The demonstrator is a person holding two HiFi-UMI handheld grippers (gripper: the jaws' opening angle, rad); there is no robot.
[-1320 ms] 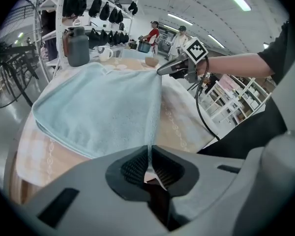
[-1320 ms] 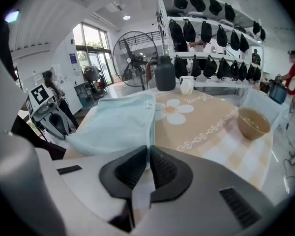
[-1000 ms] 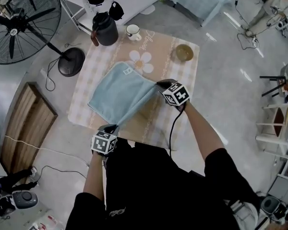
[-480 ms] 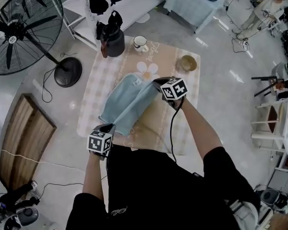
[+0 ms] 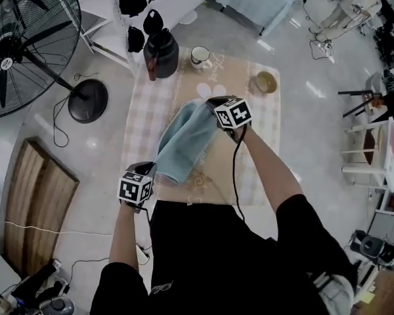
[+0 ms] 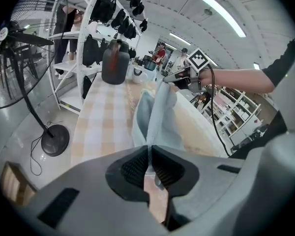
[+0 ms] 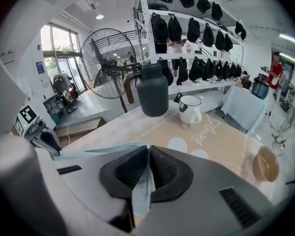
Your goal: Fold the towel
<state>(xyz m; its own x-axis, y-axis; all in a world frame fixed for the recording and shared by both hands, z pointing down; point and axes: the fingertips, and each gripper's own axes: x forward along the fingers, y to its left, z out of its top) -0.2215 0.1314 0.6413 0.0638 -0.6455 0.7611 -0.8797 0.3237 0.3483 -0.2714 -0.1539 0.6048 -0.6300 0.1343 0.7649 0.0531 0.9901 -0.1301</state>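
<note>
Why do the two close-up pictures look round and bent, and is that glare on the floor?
Left and right gripper views: wide-angle lens, so black round corners and a bowed rack. Head view: yes, ceiling lights streak the glossy floor; the picture is otherwise sharp.

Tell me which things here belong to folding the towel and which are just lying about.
In the job:
light blue towel
left tongs, shut on the towel
right tongs, shut on the towel
checked table under it

Just lying about:
dark jug
white mug
small bowl
floor fan
</note>
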